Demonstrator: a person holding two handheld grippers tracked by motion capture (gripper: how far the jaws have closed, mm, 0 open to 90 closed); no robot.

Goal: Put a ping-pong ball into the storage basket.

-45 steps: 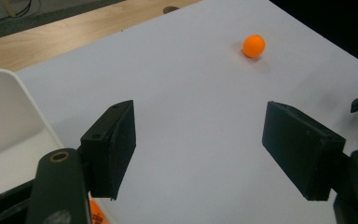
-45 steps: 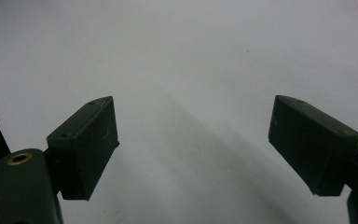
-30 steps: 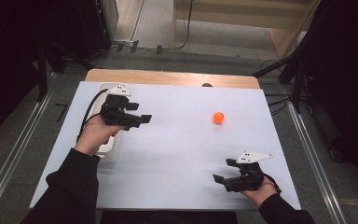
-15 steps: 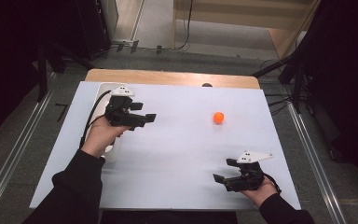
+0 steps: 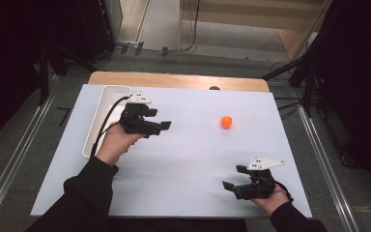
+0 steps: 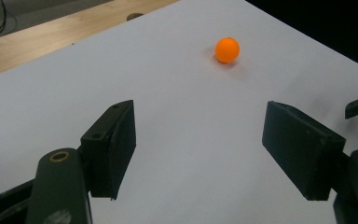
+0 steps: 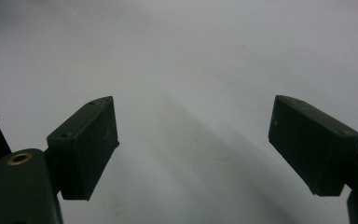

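The left gripper (image 6: 198, 154), jaws wide and empty, faced the small orange ball (image 6: 227, 49); a glancing touch would probably roll it off the white tabletop (image 5: 183, 164).

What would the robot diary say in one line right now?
left hand-held gripper: open, aimed at orange ball | right hand-held gripper: open, low over table | ball: untouched

Off to your left a long white tray (image 5: 107, 92) lies on the white surface (image 5: 183, 164), running along its left edge, end-on toward the far side. Behind the white sheet a strip of bare wood (image 5: 174, 80) shows at the far edge. Beyond it, grey floor (image 5: 164, 29) with dark cables (image 5: 193, 24) trailing across.
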